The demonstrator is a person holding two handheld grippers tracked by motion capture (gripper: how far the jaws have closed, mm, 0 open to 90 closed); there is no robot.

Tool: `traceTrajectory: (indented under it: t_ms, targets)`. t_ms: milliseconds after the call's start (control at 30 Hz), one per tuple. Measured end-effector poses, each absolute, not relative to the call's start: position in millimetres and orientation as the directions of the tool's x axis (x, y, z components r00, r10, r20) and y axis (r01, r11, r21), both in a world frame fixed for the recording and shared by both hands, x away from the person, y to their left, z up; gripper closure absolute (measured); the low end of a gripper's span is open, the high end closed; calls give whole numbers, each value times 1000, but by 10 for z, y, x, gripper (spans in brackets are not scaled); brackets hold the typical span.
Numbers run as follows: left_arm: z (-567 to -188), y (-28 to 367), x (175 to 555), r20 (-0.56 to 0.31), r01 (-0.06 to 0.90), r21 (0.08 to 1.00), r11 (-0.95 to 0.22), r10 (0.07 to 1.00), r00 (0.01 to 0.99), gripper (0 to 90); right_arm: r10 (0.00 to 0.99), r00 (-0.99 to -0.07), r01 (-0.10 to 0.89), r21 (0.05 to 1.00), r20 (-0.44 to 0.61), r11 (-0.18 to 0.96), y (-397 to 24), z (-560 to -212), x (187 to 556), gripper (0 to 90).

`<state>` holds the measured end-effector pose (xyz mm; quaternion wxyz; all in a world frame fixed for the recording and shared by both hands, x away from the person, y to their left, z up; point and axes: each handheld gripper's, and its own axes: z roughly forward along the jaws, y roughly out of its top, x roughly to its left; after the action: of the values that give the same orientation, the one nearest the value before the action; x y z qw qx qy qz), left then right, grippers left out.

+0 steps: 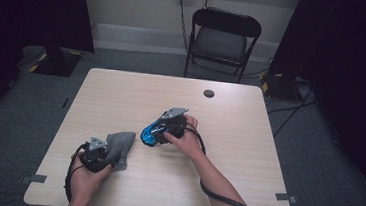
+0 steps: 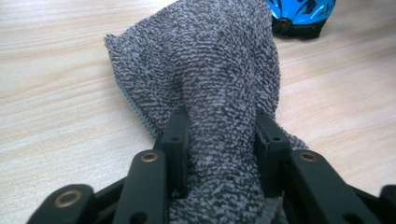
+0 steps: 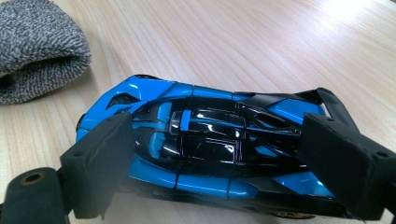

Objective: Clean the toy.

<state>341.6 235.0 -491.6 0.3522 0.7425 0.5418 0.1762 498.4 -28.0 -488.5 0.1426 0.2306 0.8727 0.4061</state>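
L gripper [image 2: 222,135]: its two black jaws are squeezed onto a bunched-up fold of the fuzzy grey towel cloth [image 2: 210,70], one jaw on each side, both touching it. So the L gripper is grasping the cloth. The cloth runs up between the jaws and spreads out wider past them, lying on the table. In the high view the L gripper [image 1: 97,151] sits on the near end of the cloth [image 1: 119,145], w/ the person's left hand [image 1: 87,175] around it. The cloth is near the front edge of the light wooden table [image 1: 230,117], towards the front left corner.

R gripper [image 3: 224,158]: its jaws stand wide apart, w/ the shiny blue and black toy race car [image 3: 205,144] lying lengthways between them. The left pad comes in front of the car's nose end and the right pad in front of its tail end; can't tell if the pads press on the car. In the high view the R gripper [image 1: 161,128] is held by the right hand [image 1: 184,135], and the car [image 1: 149,134] is about mid table, just right of the cloth but not touching it. A bit of the car [image 2: 301,16] also shows past the cloth in the left gripper view, and the cloth's rounded end [image 3: 39,46] shows beyond the car in the right gripper view.

Behind the table's far edge stands a black folding chair [image 1: 222,38].
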Motion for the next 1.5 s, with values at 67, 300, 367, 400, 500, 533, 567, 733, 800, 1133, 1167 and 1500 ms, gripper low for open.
traceTrajectory:
  t_ms: [67,300,367,400,500,533,567,733,800,1133,1167,1500]
  targets:
    - [-4914,2333,3435,-133,685,713,-150,930,342,660,527,-847,299,766,-61,569,-264,-4877,4981,91]
    - [-4880,2295,3535,-160,704,701,-114,937,311,700,531,-845,310,753,-61,580,-239,-4862,4974,90]
    - [-4858,2288,3596,-141,701,706,-106,948,286,706,532,-844,307,758,-62,576,-245,-4868,4971,90]
    - [-4850,2285,3640,-135,697,710,-98,953,272,707,534,-843,308,758,-62,575,-245,-4869,4968,90]
    - [-4841,2203,3738,-141,715,692,-99,953,268,707,536,-842,310,757,-62,576,-243,-4867,4966,91]
    - [-4839,2148,3771,-132,726,679,-113,953,272,707,538,-841,314,754,-61,577,-238,-4864,4964,91]
    - [-4825,2086,3805,-113,735,664,-136,954,279,708,537,-841,315,752,-61,579,-236,-4861,4966,91]
    - [-4776,1804,3832,-158,770,606,-199,919,361,727,541,-839,320,749,-61,580,-233,-4858,4963,91]
    - [-4763,1751,3815,-182,783,589,-199,912,369,734,546,-836,322,751,-60,576,-235,-4862,4955,91]
    - [-4755,1690,3745,-278,803,556,-217,861,425,735,548,-834,330,741,-62,585,-221,-4848,4958,91]
    - [-4751,1674,3733,-291,806,549,-219,854,430,735,549,-834,331,741,-61,585,-221,-4849,4957,91]
    - [-4743,1467,3643,-318,797,542,-264,814,486,735,555,-829,337,736,-63,587,-215,-4842,4953,92]
